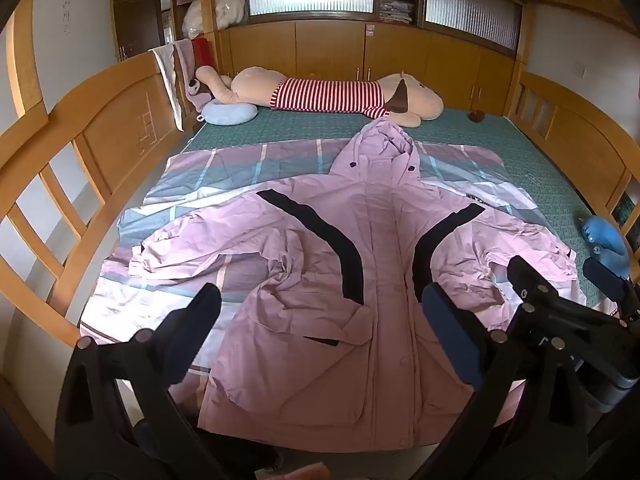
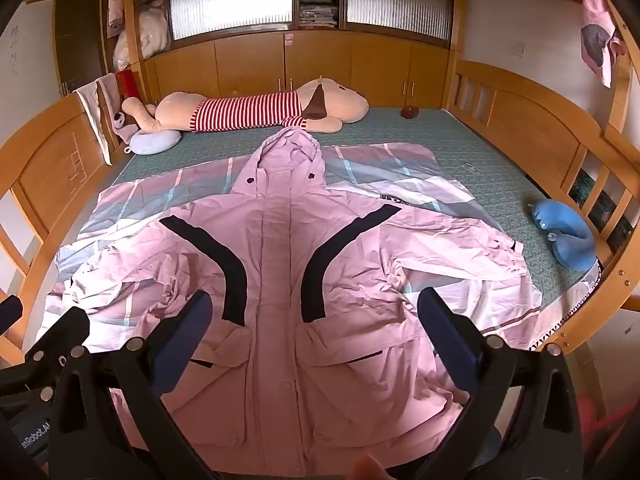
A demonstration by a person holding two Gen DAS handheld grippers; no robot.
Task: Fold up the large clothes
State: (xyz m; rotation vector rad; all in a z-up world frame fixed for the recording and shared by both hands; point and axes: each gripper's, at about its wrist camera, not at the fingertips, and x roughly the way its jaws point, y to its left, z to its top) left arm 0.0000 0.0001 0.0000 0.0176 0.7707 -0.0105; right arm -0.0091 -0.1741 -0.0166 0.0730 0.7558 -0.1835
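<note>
bed (image 1: 460,132) | pink coat (image 1: 320,280) spread flat, below both tools | left tool (image 1: 320,320) wide, empty | right tool (image 2: 316,320) wide, empty

jacket (image 2: 280,280): matt pink cloth, creased, seen at centre
bed frame (image 2: 532,120): smooth varnished wood, at 3 o'clock
plush dog (image 2: 256,114): soft fabric, at 12 o'clock

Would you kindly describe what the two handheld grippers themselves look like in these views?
Both are black plastic two-finger tools. The left gripper has broad tapering fingers faced with dark blue pads and silver round bolt heads along its frame. The right gripper is built the same way. Seen from the left wrist camera, its body carries more silver bolts. White lettering shows on the left gripper's body in the right wrist view.
</note>
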